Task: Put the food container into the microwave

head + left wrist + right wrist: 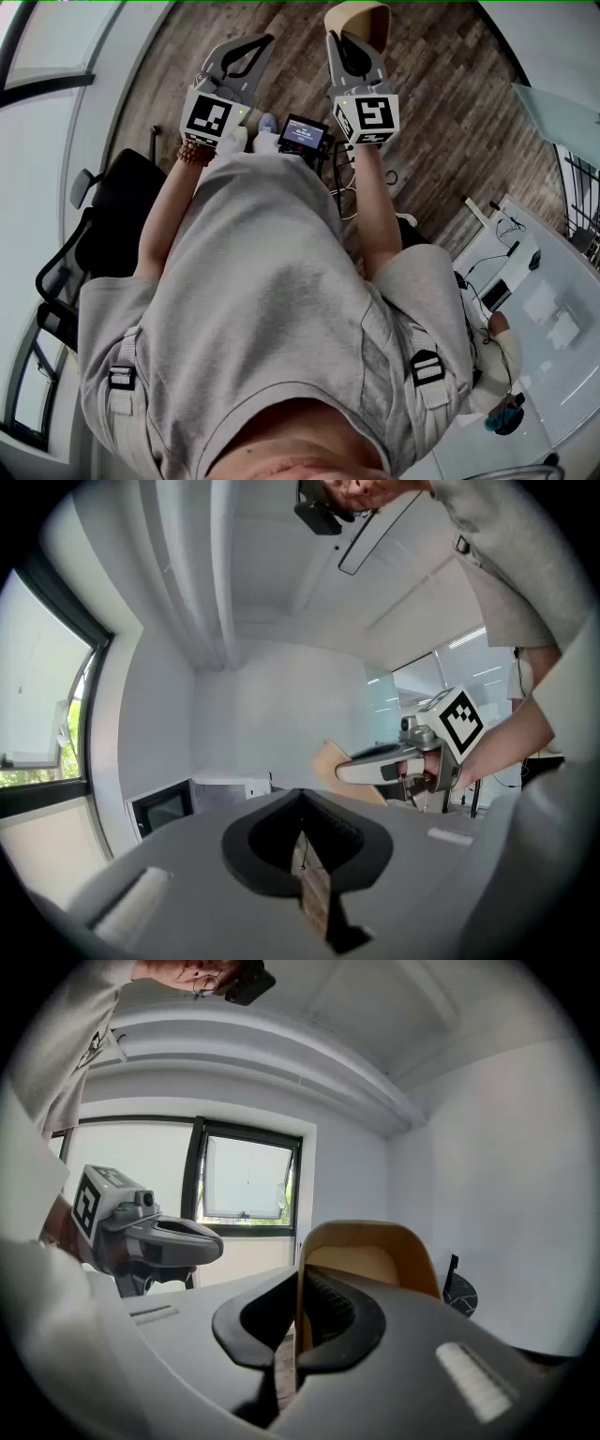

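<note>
Microwave (pixel 161 808) – seen only in the left gripper view, low at the left against the white wall, dark door front towards the camera, a white box (pixel 230 787) just beside it. It stands well apart from both grippers.

Wood floor (pixel 441 103) fills the upper part of the head view. The person's grey shirt (pixel 272 281) takes up the middle, with both forearms reaching forward. A black office chair (pixel 112 225) stands at the person's left and a white desk (pixel 544 309) at the right. A tan chair (pixel 375 1260) stands just beyond the right gripper.

Left gripper (pixel 300 803) – jaws together, only a thin slit between them through which the floor shows; nothing is held. It is raised in front of the body, jaws pointing away from the person.

Right gripper (pixel 298 1279) – jaws likewise closed to a thin slit, nothing in them. It is held level with the left gripper, the two near each other but apart.

A small lit screen (pixel 303 136) sits at the person's waist, between the two wrists.
</note>
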Available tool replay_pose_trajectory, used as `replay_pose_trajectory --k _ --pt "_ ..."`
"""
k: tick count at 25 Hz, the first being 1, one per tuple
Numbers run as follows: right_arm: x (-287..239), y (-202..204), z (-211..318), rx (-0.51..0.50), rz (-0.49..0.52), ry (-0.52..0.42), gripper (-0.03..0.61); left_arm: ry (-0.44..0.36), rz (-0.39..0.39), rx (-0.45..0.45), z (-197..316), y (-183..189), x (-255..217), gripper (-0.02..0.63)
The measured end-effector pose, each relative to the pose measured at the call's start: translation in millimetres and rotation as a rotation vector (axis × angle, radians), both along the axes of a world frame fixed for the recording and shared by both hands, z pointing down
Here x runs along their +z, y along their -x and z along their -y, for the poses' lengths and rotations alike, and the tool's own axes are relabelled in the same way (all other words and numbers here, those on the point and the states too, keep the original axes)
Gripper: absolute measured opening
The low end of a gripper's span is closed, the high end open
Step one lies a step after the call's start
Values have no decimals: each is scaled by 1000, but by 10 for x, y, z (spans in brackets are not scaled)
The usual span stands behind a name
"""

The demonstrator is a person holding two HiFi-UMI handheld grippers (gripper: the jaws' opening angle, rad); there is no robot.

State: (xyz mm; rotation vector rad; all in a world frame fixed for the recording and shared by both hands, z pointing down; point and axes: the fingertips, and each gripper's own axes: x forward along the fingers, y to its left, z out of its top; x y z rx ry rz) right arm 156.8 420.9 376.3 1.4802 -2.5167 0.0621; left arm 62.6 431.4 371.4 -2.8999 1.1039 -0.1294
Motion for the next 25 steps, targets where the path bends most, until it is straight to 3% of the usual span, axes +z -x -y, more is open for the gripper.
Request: replay_pose_trajectory --k 8,15,25 --pt "-95 585 193 -5 27 31 23 2 -26 31 141 539 -73 2" --pt "-167 1008 329 -18 -28 13 26 6 -71 49 243 894 -108 2" --pt "-35 1180 695 -35 -83 36 26 30 -65 48 613 1044 14 2"
